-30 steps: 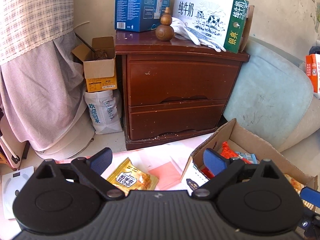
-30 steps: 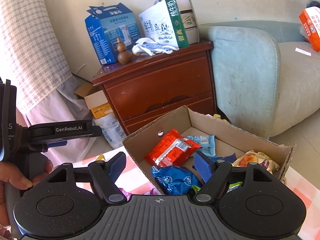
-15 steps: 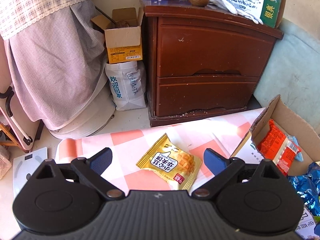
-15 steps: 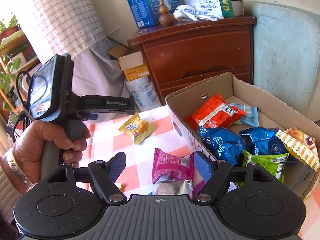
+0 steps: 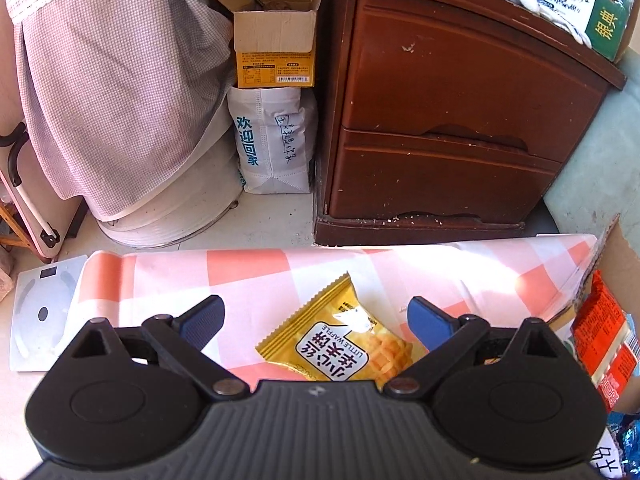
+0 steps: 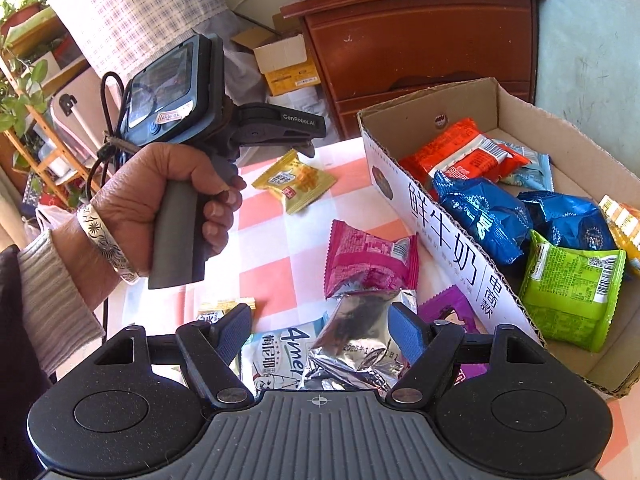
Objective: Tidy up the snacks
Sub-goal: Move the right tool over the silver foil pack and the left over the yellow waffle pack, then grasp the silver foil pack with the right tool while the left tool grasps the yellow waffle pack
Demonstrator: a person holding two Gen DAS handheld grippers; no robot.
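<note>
A yellow waffle packet [image 5: 340,340] lies on the pink checked tablecloth [image 5: 256,268], between the open fingers of my left gripper [image 5: 316,316], which hovers just above it. The packet also shows in the right wrist view [image 6: 294,180], below the left gripper's fingers [image 6: 308,148]. My right gripper [image 6: 320,330] is open and empty over a silver packet [image 6: 356,340] and a magenta packet [image 6: 370,256]. A cardboard box [image 6: 448,240] at the right holds red [image 6: 460,152], blue [image 6: 484,216] and green [image 6: 572,284] snack packets.
A white-and-green packet [image 6: 280,360] and a purple packet [image 6: 452,304] lie near my right gripper. A brown nightstand [image 5: 460,120] stands beyond the table's far edge, with a small carton [image 5: 276,40] and white bag [image 5: 272,144] beside it. A white scale [image 5: 40,312] lies on the floor.
Both grippers have tilted down and lowered toward the table. The left gripper has closed in on the yellow waffle packet, now between its fingers. The right gripper has come over the silver packet.
</note>
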